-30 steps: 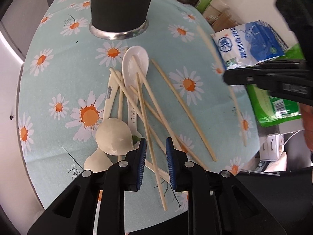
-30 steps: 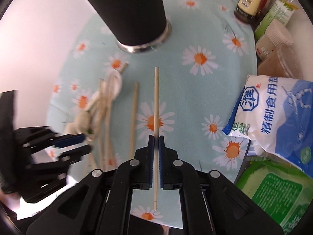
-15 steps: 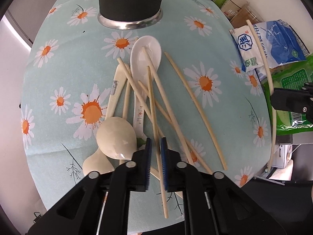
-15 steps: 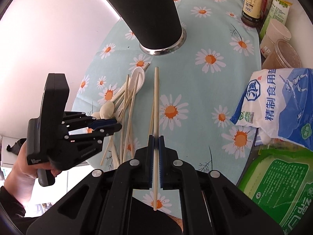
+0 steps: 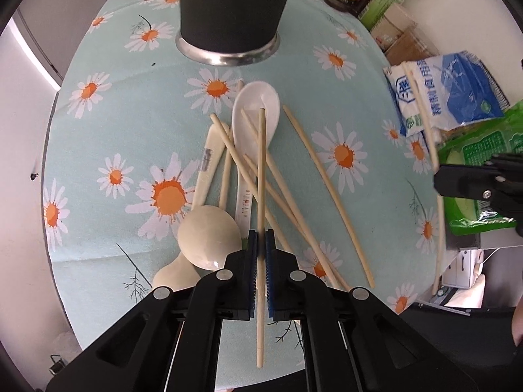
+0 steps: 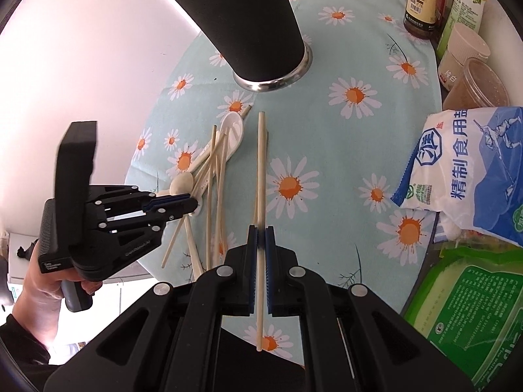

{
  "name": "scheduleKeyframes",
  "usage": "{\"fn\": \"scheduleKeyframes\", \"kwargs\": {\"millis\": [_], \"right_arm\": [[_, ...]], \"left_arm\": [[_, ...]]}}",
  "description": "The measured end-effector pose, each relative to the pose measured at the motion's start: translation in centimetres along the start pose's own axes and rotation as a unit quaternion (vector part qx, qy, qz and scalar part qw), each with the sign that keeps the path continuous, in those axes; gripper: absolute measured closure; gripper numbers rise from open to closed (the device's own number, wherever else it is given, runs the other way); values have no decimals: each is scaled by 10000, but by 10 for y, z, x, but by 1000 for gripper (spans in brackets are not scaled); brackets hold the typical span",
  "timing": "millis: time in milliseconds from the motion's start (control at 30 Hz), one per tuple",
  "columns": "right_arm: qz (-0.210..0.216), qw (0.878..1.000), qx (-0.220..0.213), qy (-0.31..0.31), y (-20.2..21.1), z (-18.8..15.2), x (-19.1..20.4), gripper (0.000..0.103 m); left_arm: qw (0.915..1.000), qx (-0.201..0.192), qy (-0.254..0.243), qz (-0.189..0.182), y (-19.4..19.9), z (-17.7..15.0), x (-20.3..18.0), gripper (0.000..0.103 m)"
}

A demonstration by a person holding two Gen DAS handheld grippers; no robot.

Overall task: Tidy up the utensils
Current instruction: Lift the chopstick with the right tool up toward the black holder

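Observation:
My left gripper [image 5: 261,238] is shut on a wooden chopstick [image 5: 261,170] that lies over the pile of chopsticks and spoons [image 5: 242,176] on the daisy tablecloth. A white ceramic spoon [image 5: 256,111] and a cream spoon [image 5: 209,236] are in the pile. My right gripper [image 6: 261,233] is shut on another chopstick [image 6: 260,170], held above the table and pointing at the black utensil cup [image 6: 248,23]. The cup [image 5: 232,9] stands beyond the pile. The left gripper [image 6: 193,203] shows at the pile in the right wrist view.
A blue-and-white salt bag [image 6: 467,170] and a green packet [image 6: 464,310] lie at the right. Sauce bottles [image 6: 421,0] and lidded tubs [image 6: 470,78] stand at the back right. The table edge [image 6: 150,176] runs close to the left of the pile.
My left gripper closed on a chopstick in the pile. My right gripper rose and drew back with its chopstick.

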State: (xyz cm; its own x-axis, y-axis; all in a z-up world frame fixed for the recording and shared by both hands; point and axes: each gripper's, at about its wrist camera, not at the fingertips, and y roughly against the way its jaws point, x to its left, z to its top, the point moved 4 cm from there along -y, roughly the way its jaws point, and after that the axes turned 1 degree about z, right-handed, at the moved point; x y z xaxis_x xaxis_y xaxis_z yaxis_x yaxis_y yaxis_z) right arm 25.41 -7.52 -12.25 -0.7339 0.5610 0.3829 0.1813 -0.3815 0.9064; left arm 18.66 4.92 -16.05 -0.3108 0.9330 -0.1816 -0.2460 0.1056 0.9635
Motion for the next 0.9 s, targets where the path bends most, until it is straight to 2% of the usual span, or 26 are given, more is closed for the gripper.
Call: {"fn": "scheduleKeyframes", "kwargs": {"millis": [333, 533, 667, 900], "right_arm": [[16, 9998, -65, -205, -14, 14, 16, 98], [271, 9986, -352, -301, -10, 28, 34, 98], [370, 9967, -658, -295, -3, 40, 50, 98], [586, 9884, -1379, -254, 12, 57, 71, 98]], "left_arm": [[9978, -475, -19, -453, 28, 3, 15, 99], [9921, -1008, -195, -716, 60, 10, 26, 99], [9850, -1403, -338, -945, 83, 18, 34, 99], [9697, -2072, -312, -1254, 118, 41, 54, 99]]}}
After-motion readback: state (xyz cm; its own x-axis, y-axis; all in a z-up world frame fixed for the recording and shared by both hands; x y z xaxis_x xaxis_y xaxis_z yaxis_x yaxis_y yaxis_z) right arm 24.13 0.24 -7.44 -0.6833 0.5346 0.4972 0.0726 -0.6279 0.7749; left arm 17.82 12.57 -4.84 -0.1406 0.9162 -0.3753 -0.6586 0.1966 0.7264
